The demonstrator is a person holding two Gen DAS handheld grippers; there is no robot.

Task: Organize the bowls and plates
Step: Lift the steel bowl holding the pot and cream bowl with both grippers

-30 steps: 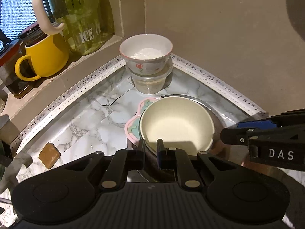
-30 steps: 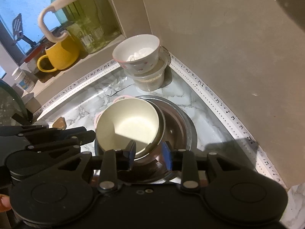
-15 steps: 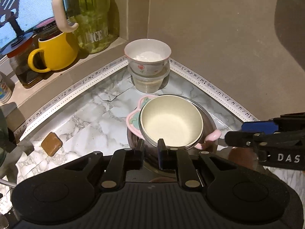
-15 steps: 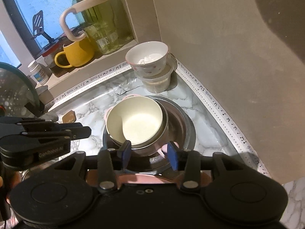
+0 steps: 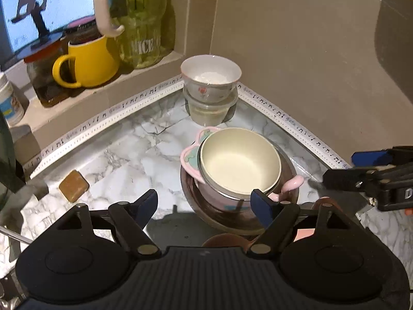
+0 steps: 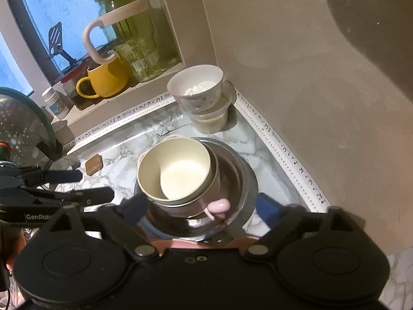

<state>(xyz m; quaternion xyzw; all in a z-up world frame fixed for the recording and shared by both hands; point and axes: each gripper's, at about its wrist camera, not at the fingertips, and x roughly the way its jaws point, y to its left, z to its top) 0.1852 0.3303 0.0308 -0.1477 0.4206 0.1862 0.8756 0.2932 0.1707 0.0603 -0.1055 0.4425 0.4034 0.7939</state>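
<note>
A cream bowl (image 5: pixel 240 162) (image 6: pixel 178 170) sits nested in a pink handled bowl (image 5: pixel 189 157). Both rest inside a steel bowl (image 5: pixel 188 199) (image 6: pixel 245 178) on the marble counter. In the corner behind them, a floral bowl (image 5: pixel 210 77) (image 6: pixel 196 85) stands on a clear plastic container (image 5: pixel 209 111) (image 6: pixel 211 121). My left gripper (image 5: pixel 204 205) hovers at the stack's near edge. Its jaws are opening and the pads touch nothing. My right gripper (image 6: pixel 201 210) is also opening, its blue pads astride the steel bowl's near rim without pressing it. Each gripper shows at the edge of the other's view.
A window ledge at the back left holds a yellow mug (image 5: pixel 87 62), a glass jar (image 5: pixel 139 25) with a white handle, and a white tub (image 5: pixel 7 103). A brown square piece (image 5: pixel 74 186) lies on the counter. A perforated metal colander (image 6: pixel 23 126) stands at left. A beige wall closes the right.
Both grippers went from nearly shut at the stack's near rim to wide apart. They drew back and slightly up. The nested bowls stay on the counter.
</note>
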